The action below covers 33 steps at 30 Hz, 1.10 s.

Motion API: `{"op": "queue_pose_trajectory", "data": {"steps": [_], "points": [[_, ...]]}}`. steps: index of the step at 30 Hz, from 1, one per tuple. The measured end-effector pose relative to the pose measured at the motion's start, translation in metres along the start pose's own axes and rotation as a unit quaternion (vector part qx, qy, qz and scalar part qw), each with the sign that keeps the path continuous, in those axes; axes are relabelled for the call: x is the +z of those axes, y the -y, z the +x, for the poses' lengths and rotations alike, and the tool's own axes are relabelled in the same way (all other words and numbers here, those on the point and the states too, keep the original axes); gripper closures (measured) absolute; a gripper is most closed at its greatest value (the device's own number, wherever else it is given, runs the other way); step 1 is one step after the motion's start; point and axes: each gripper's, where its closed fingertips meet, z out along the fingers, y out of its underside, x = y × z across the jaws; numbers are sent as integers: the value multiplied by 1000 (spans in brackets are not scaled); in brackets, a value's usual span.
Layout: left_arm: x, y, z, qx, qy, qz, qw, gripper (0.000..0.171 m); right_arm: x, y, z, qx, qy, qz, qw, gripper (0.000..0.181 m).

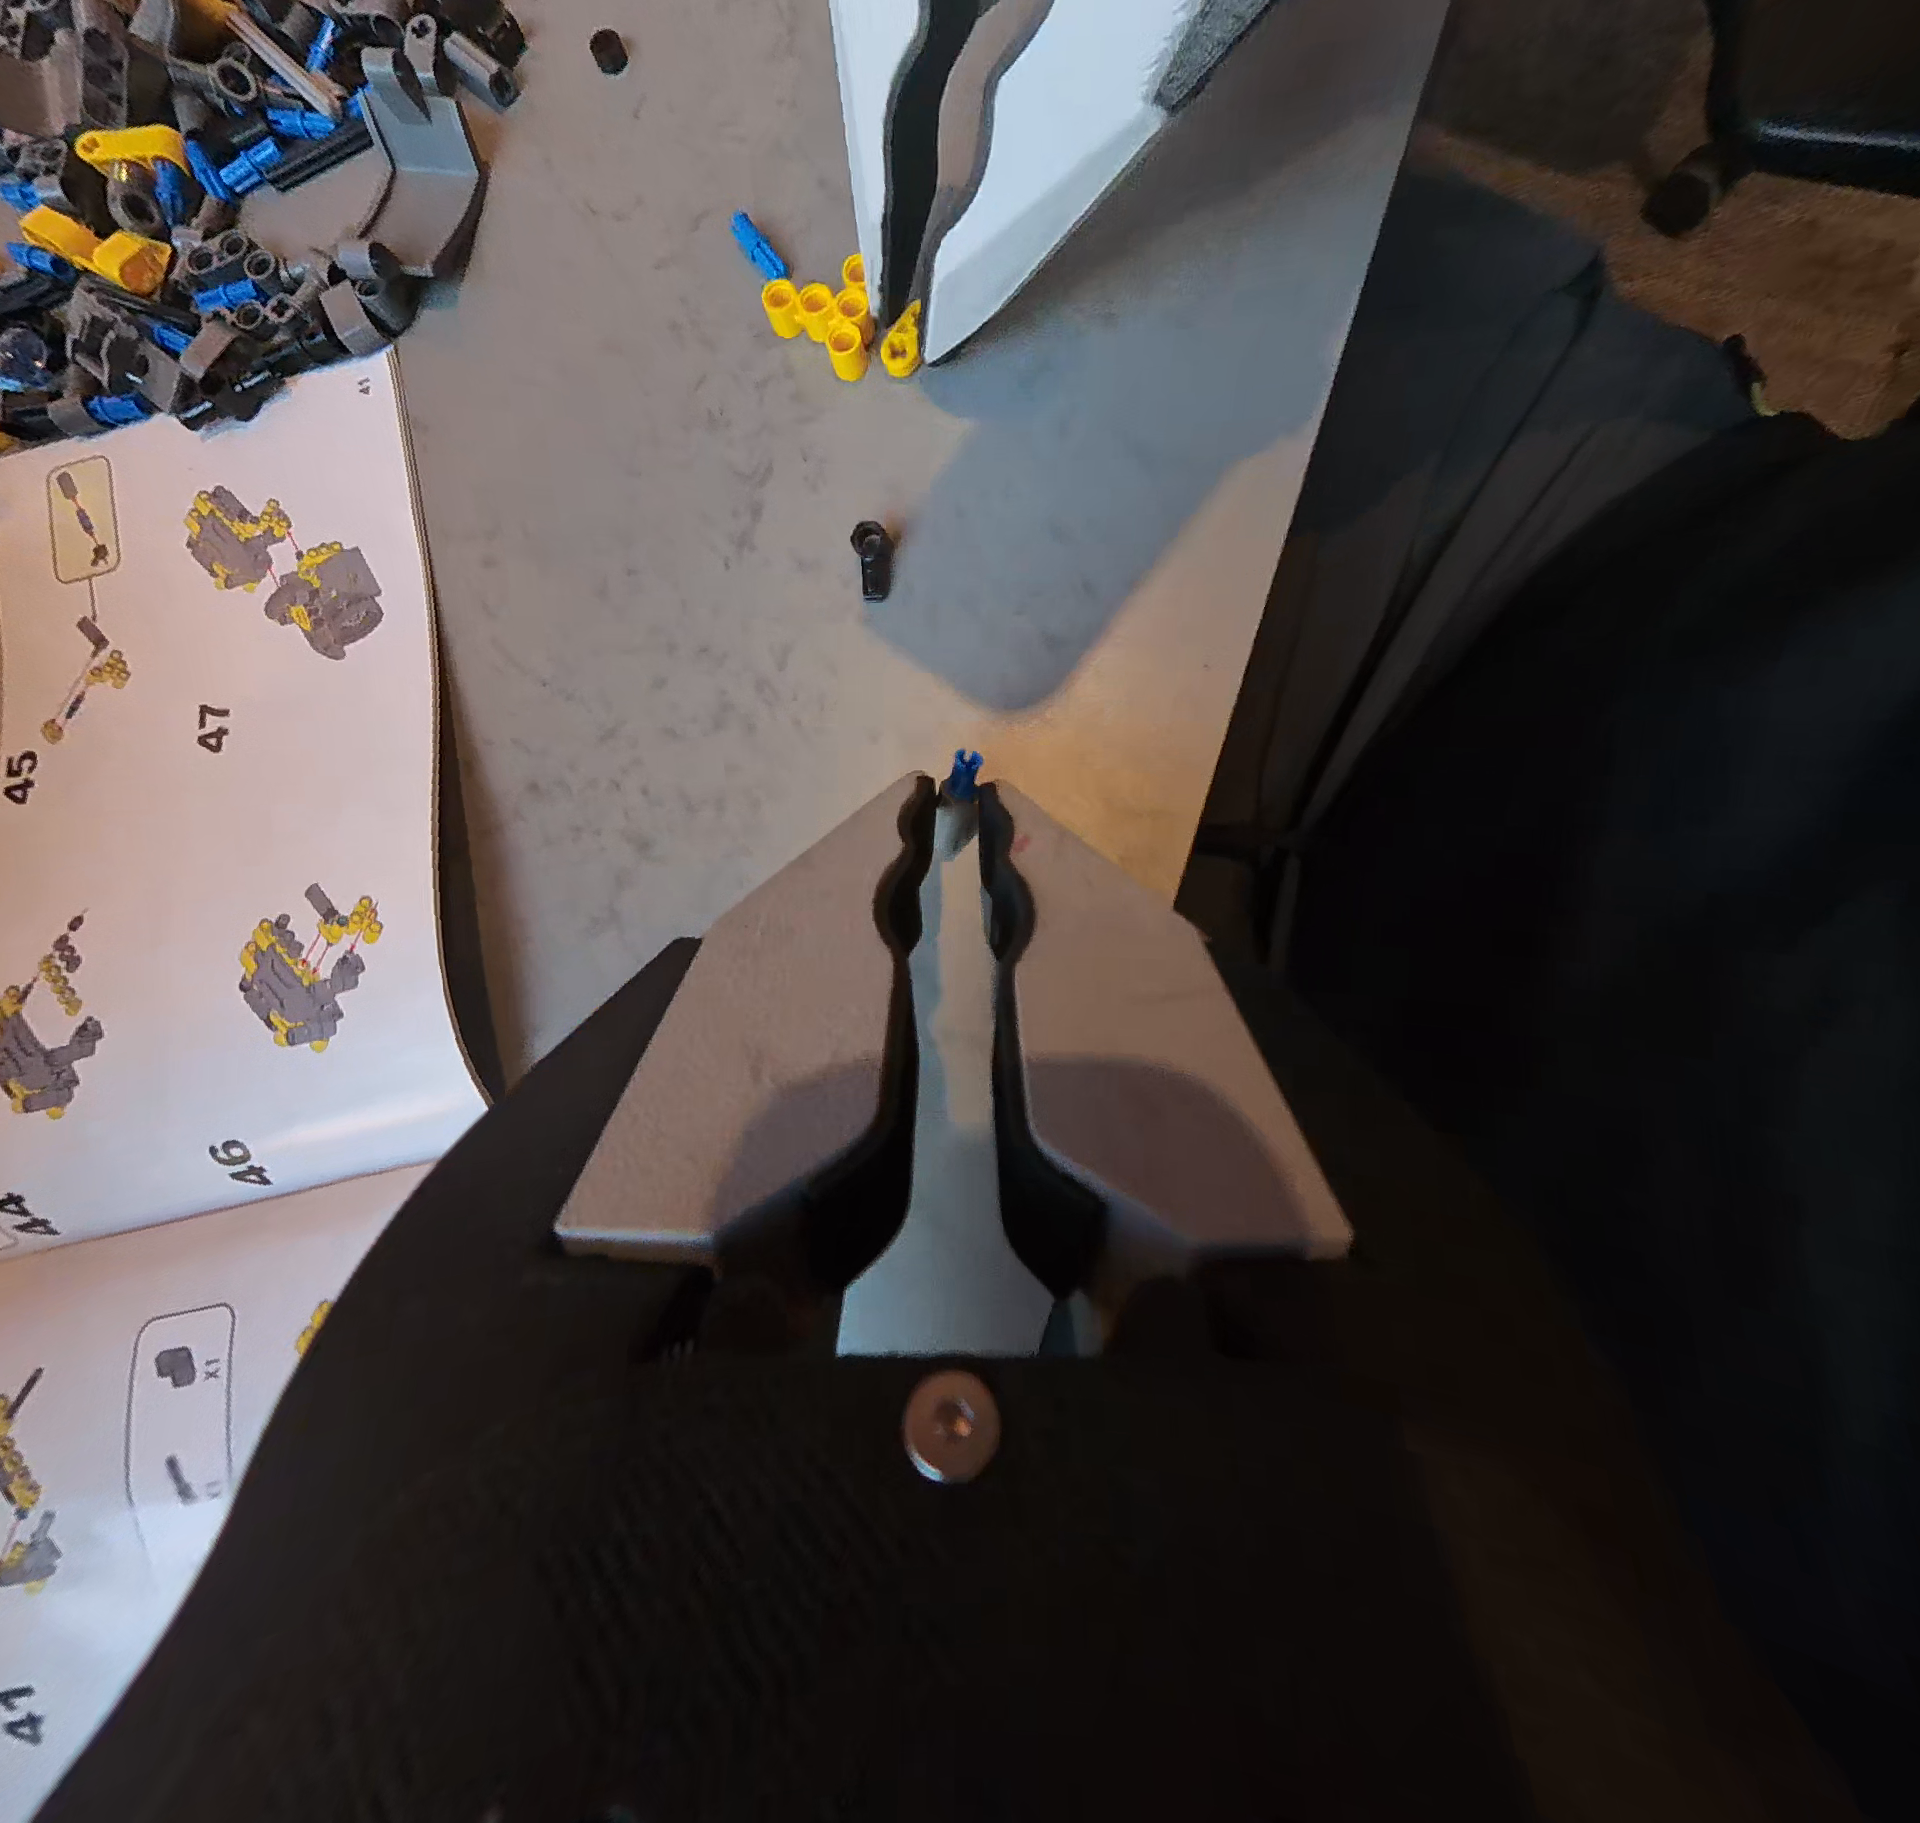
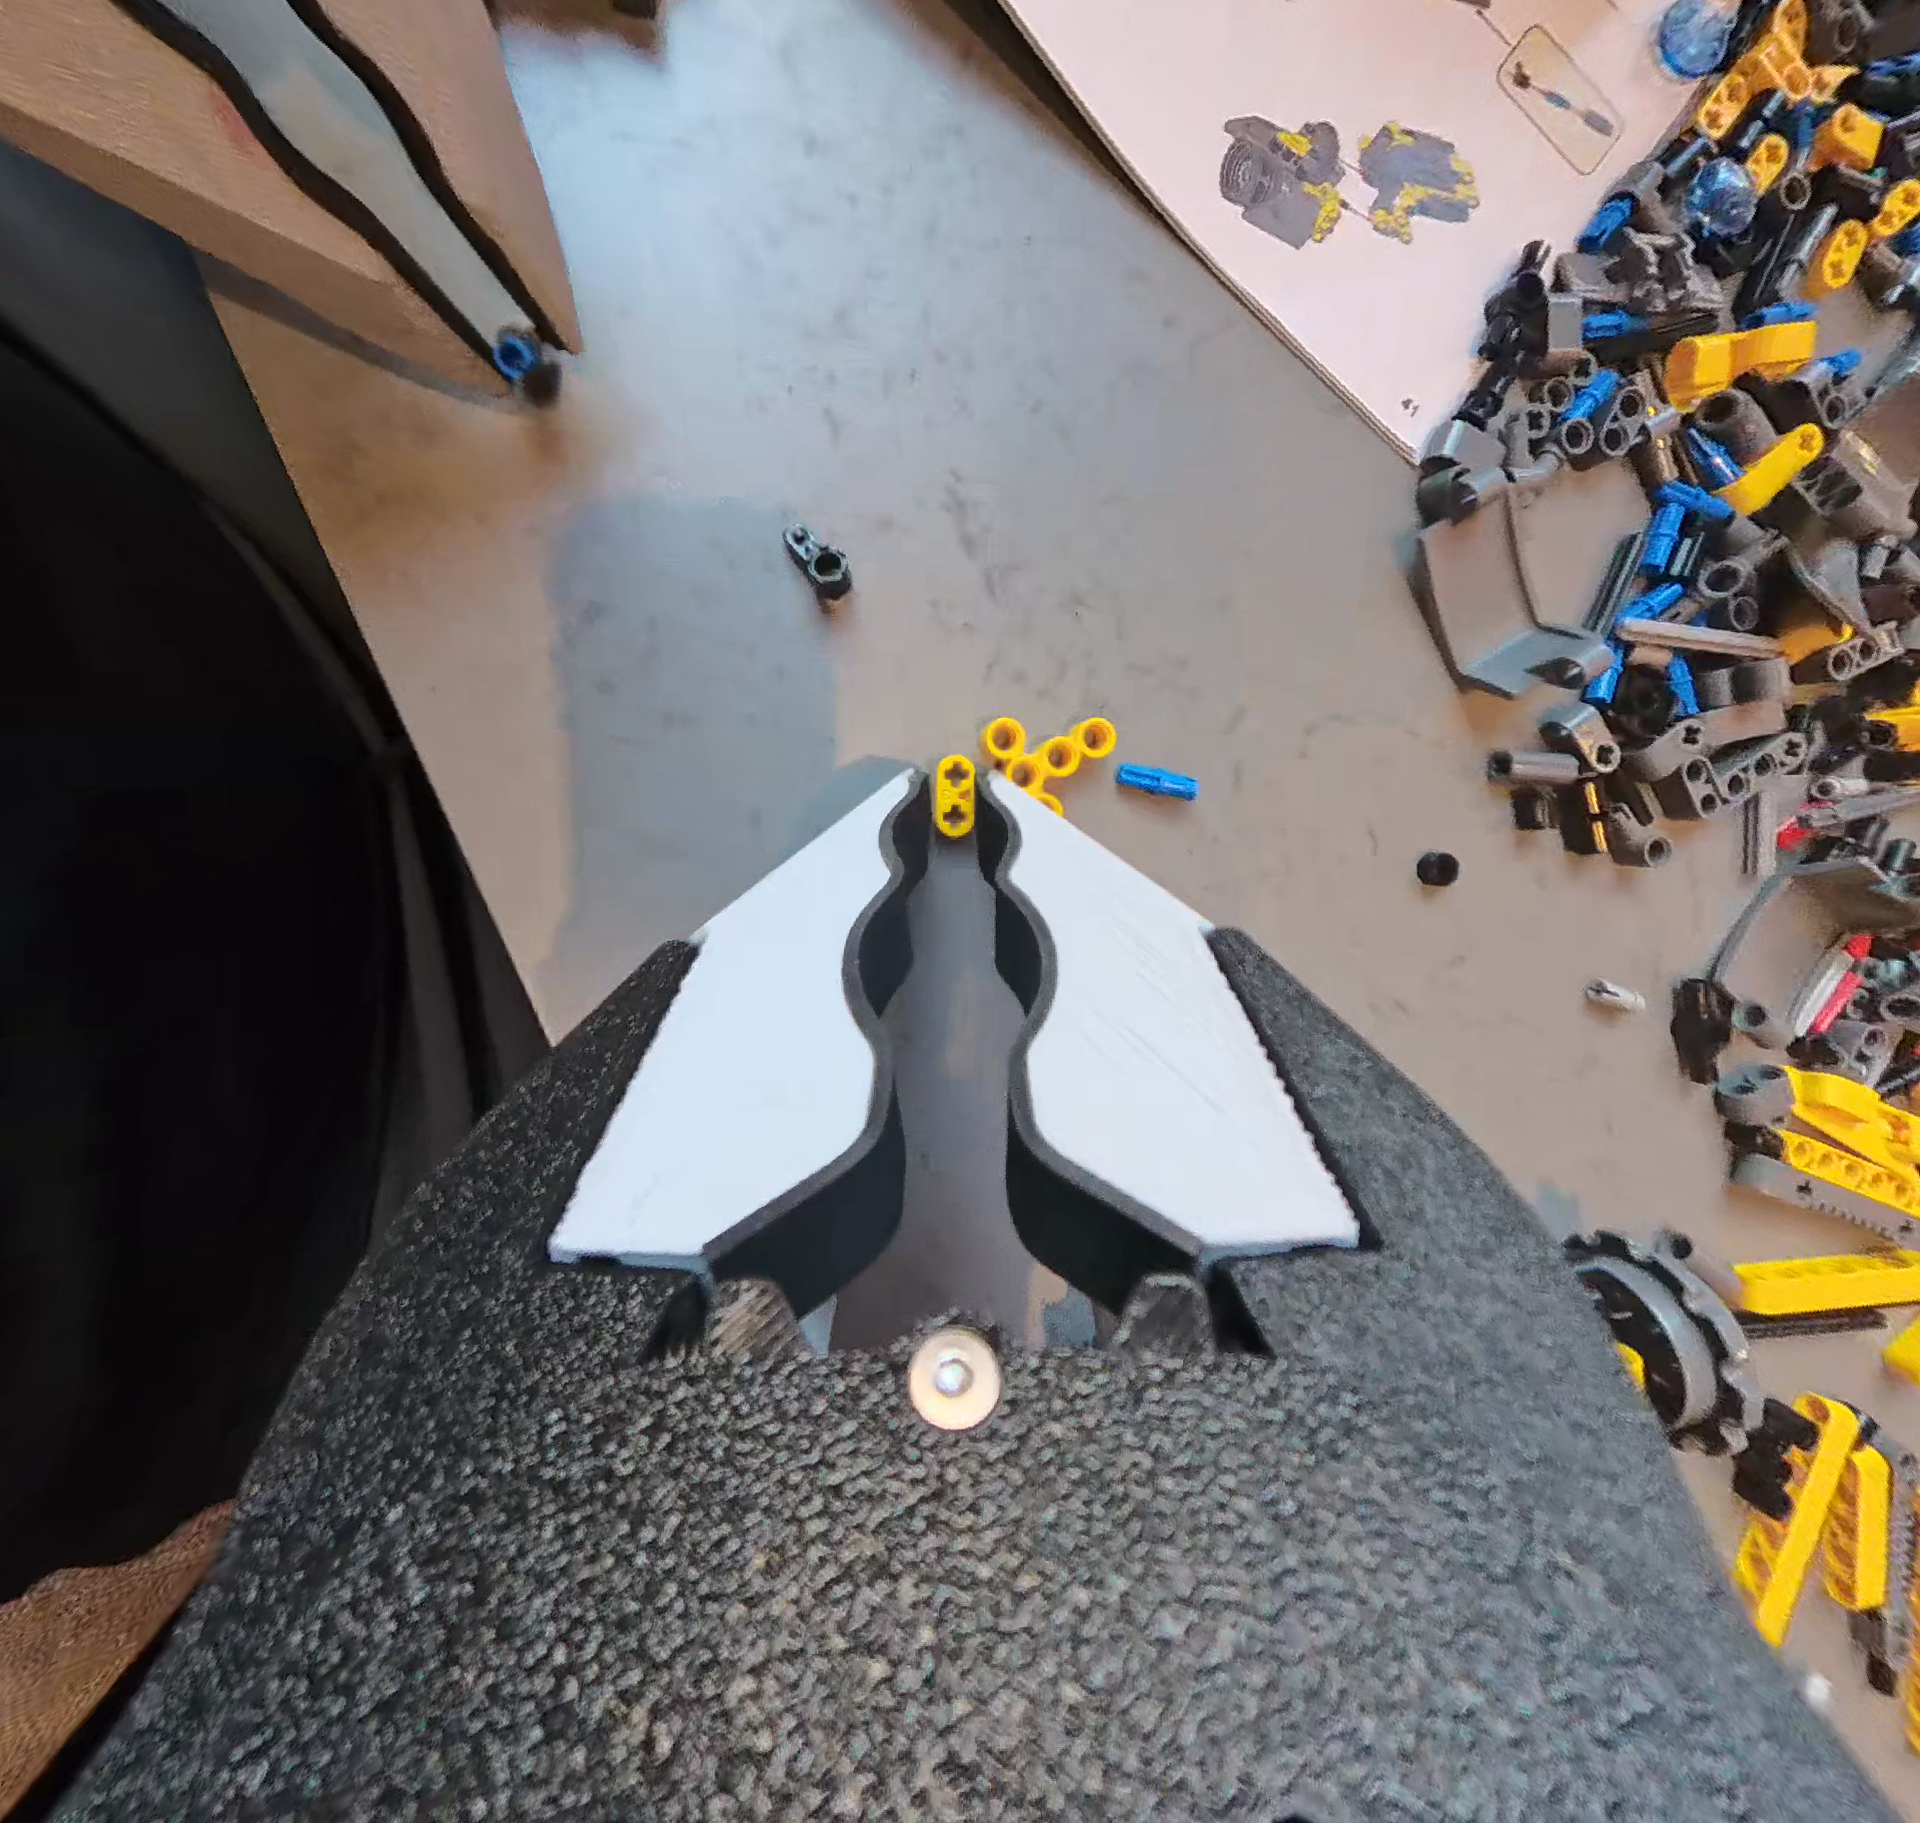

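At the far left we see the heap of loose building pieces, grey, black, blue and yellow, with the open instruction booklet lying just below it on the grey desk. Moving right, a loose blue pin lies beside a cluster of yellow connectors, and a small black connector sits alone nearer to us. Our left hand-held gripper is pinched nearly closed on a small blue pin, whose tip pokes out past the fingertips, close to the desk's edge. Further right, our right hand-held gripper is closed down on a short yellow two-hole piece, held at its very tips right beside the yellow cluster, down at the desk surface
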Motion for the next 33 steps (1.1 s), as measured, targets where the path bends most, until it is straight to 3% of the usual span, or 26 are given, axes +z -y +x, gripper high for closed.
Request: {"op": "queue_pose_trajectory", "data": {"steps": [7, 13, 18, 20, 23, 28, 33], "points": [[11, 1, 3, 18, -4, -17, 1000, 167, 1, 22, -19, -27, 38, 54, 997, 163], [10, 0, 2, 18, -9, -20, 1000, 167, 14, 32, -23, -56, 70, 53, 995, 160], [5, 2, 2, 21, -8, -7, 1000, 166, 20, 37, -28, -53, 120, 50, 990, 161], [1, 4, 2, 23, -10, 3, 1000, 165, 20, 37, -30, -51, 131, 45, 989, 175], [-5, 4, 1, 23, -7, 8, 1000, 165, 17, 35, -32, -57, 131, 39, 989, 175], [-12, 9, 2, 50, 6, 36, 998, 166, 7, 41, -42, -26, 170, 61, 983, 175], [-7, 22, 5, 107, 46, 62, 991, 165, -8, 47, -54, 34, 253, 80, 964, 175]]}}
